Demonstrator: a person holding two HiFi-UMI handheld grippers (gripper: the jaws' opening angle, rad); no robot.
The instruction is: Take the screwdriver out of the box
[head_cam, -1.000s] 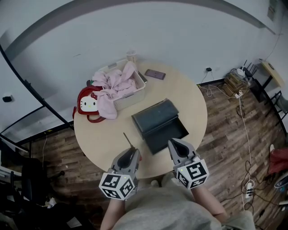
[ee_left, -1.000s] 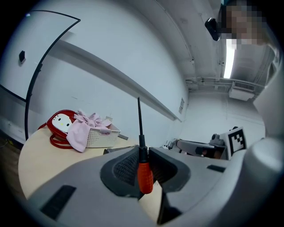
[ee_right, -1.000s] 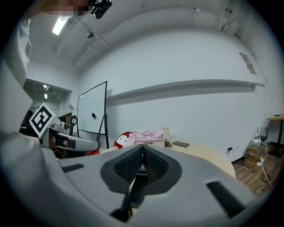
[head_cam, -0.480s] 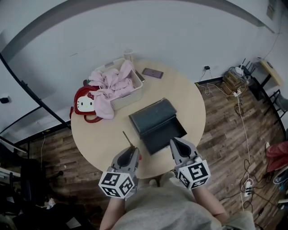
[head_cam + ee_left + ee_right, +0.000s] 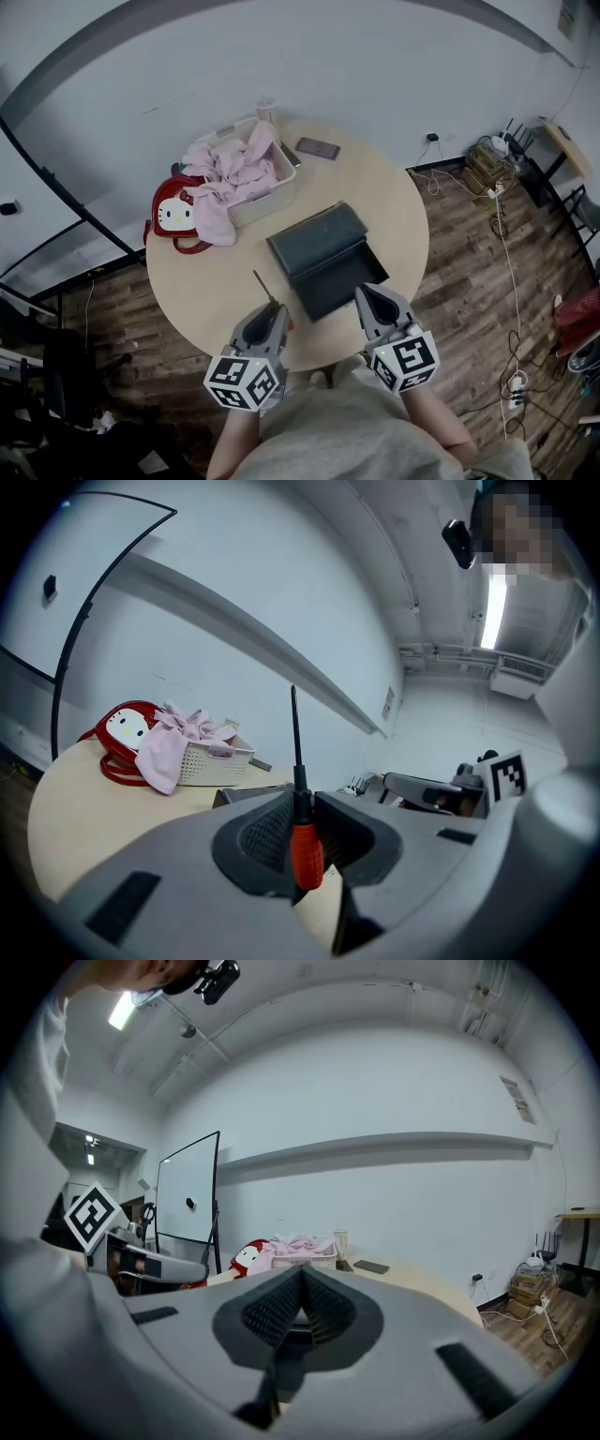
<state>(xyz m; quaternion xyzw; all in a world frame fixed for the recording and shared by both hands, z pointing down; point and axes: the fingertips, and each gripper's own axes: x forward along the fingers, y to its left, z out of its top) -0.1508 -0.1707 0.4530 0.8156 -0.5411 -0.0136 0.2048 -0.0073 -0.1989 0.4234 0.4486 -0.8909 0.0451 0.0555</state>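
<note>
My left gripper (image 5: 274, 317) (image 5: 302, 829) is shut on the screwdriver (image 5: 305, 847): its orange handle sits between the pads and its dark shaft (image 5: 262, 287) sticks up and forward, above the table's near edge. The dark box (image 5: 328, 260) lies open in the middle of the round table (image 5: 206, 281), its lid (image 5: 317, 240) folded back, just beyond both grippers. My right gripper (image 5: 371, 301) (image 5: 302, 1309) hovers at the box's near right corner, its jaws shut together with nothing between them.
A white basket (image 5: 270, 192) with pink cloth (image 5: 230, 173) stands at the table's far left, beside a red bag (image 5: 178, 217). A phone (image 5: 318, 148) and a cup (image 5: 267, 111) lie at the far edge. Wooden floor with cables (image 5: 511, 272) surrounds the table.
Both grippers stay where they were, the left still holding the screwdriver. Only the head view has shifted slightly.
</note>
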